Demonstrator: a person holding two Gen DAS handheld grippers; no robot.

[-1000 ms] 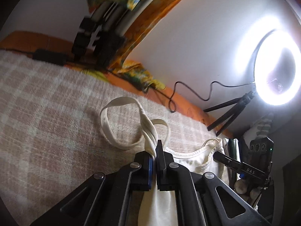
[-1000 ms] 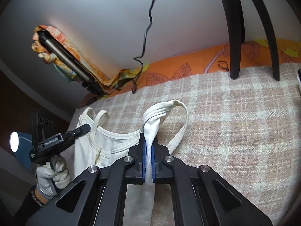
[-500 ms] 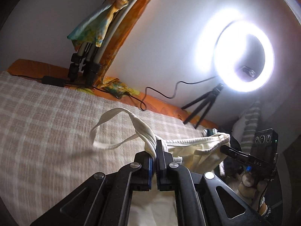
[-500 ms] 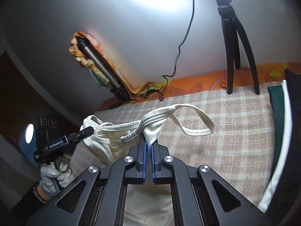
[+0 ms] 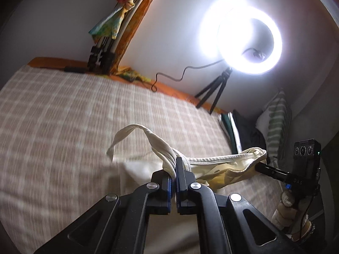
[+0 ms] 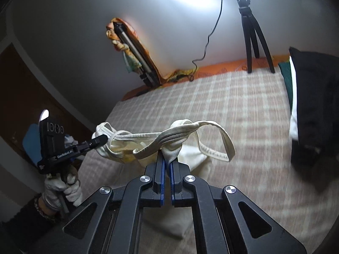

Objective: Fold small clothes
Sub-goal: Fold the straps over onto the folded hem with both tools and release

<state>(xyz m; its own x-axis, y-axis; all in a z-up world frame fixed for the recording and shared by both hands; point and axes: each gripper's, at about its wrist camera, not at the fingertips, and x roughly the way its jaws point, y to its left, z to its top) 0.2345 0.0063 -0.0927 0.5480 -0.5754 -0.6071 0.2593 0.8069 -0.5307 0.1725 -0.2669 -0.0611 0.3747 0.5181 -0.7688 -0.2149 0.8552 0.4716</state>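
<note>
Place: above the checked beige-and-cream woven blanket (image 5: 63, 114) that covers the bed, both grippers hold one garment in the air.
Garment: a small cream-white cotton tank top with ribbed straps (image 6: 180, 139); it hangs stretched between the two grippers, and its lower part seems to touch the blanket, though the blur makes this unsure.
Left gripper (image 5: 175, 167): its jaws are pressed together on one bunched shoulder strap; the free loop of this strap stands up above the blanket.
Right gripper (image 6: 166, 158): its jaws are also pressed together on the other bunched shoulder strap; a loop falls to its right side.
Step in hand: I judge it is the spreading step, where the top is held by both shoulders and pulled wide before it lies flat.
Next move: it probably calls for lowering both shoulders together onto the blanket, with the neckline kept tight, so the body lies smooth for the first fold.
Near the blanket: a glowing white ring light on a black tripod (image 5: 241, 42) stands at its far edge; a pile of dark folded clothes (image 6: 313, 105) rests at its right side.
</note>
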